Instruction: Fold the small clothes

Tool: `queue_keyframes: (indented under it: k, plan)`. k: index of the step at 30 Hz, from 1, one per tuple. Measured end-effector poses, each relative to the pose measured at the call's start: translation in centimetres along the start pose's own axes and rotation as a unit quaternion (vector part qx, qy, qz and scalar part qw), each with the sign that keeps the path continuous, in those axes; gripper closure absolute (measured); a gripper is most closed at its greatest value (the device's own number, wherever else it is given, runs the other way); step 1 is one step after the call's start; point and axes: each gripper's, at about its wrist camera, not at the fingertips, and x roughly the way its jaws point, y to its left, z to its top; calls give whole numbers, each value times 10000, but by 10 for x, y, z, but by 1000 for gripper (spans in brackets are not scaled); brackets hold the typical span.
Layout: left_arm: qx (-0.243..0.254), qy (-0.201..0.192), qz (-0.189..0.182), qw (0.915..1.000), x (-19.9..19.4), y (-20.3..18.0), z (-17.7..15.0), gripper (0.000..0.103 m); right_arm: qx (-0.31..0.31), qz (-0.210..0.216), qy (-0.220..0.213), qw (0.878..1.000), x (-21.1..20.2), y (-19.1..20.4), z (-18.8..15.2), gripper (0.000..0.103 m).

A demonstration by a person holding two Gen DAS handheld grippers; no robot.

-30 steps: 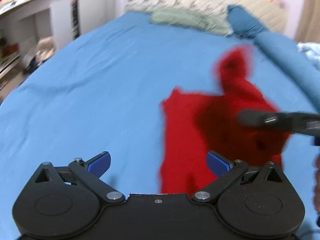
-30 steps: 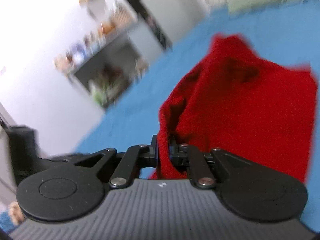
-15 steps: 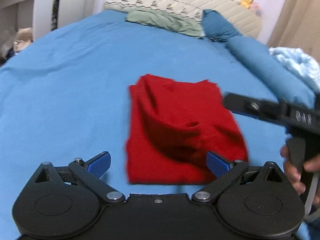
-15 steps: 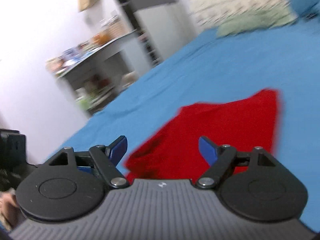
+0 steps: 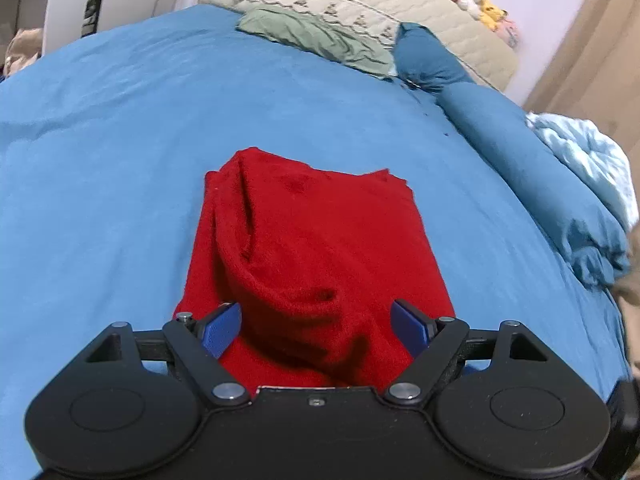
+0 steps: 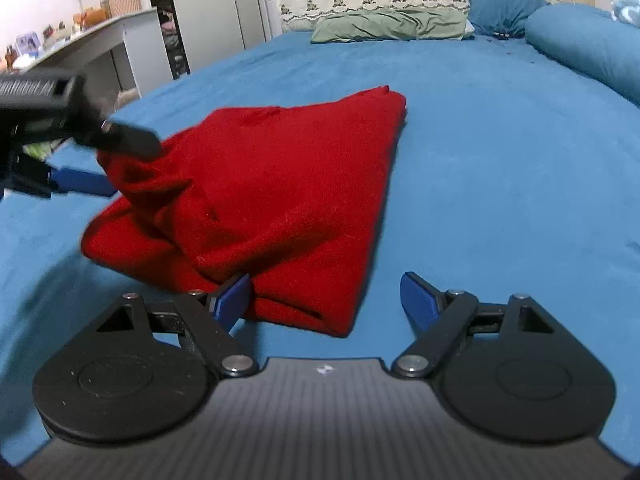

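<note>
The left gripper (image 5: 318,330) is seen with its jaws spread wide and nothing clamped; its blue pads (image 5: 221,328) straddle the near edge of the red garment (image 5: 312,256), which lies directly ahead of it on the blue bedsheet (image 5: 120,160). The right gripper (image 6: 326,300) is likewise held apart and empty, with only its left pad at the garment's near corner; the garment (image 6: 272,184) lies ahead and to the left of this tool. In the right wrist view the left gripper (image 6: 108,160) is seen at the garment's far left side, one finger above and one below a raised lump of cloth, though contact cannot be confirmed. The garment is folded into a rough rectangle whose long axis runs away from the left gripper toward the pillows (image 5: 320,40). A loose ridge is seen along its left half. The left gripper is judged the nearer tool, so the ridge would probably be taken or flattened from that side.
</note>
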Motion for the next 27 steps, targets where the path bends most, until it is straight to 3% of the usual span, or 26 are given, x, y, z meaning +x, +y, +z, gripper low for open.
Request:
queue_keyframes:
  k: [5, 7, 9, 11, 16, 19, 21, 23, 24, 27]
  plan:
    - [-263, 175, 159, 9994, 17, 12, 1, 48, -417, -86, 81, 9991, 5, 13, -6, 6]
    - [-322, 214, 180, 9991, 19, 16, 0, 52, -474, -95, 91, 9988, 5, 15, -7, 6]
    - [-336, 247, 250, 9988, 18, 20, -2, 64, -508, -136, 113, 9986, 6, 16, -8, 5]
    - [-422, 275, 308, 9983, 16, 26, -2, 88, -571, -218, 124, 9981, 8, 18, -8, 4]
    - [-750, 58, 45, 9972, 2, 40, 11, 91, -475, -503, 71, 9976, 13, 16, -2, 2]
    - [-787, -139, -139, 9967, -13, 41, 21, 91, -379, -1034, -81, 9939, 10, 10, 8, 5]
    - [-736, -211, -238, 9968, -23, 40, 23, 91, -737, -1455, -364, 9859, -7, 7, 11, 5]
    - [-614, -239, -298, 9974, -33, 39, 17, 91, -1083, -1410, -501, 9828, -22, 4, 11, 3]
    - [-513, -204, -247, 9982, -37, 39, 9, 91, -1172, -1322, -369, 9836, -24, 3, 10, 3]
    - [-205, 33, 214, 9996, -21, 48, -23, 90, -1396, -1132, -38, 9837, -16, 2, 0, 3]
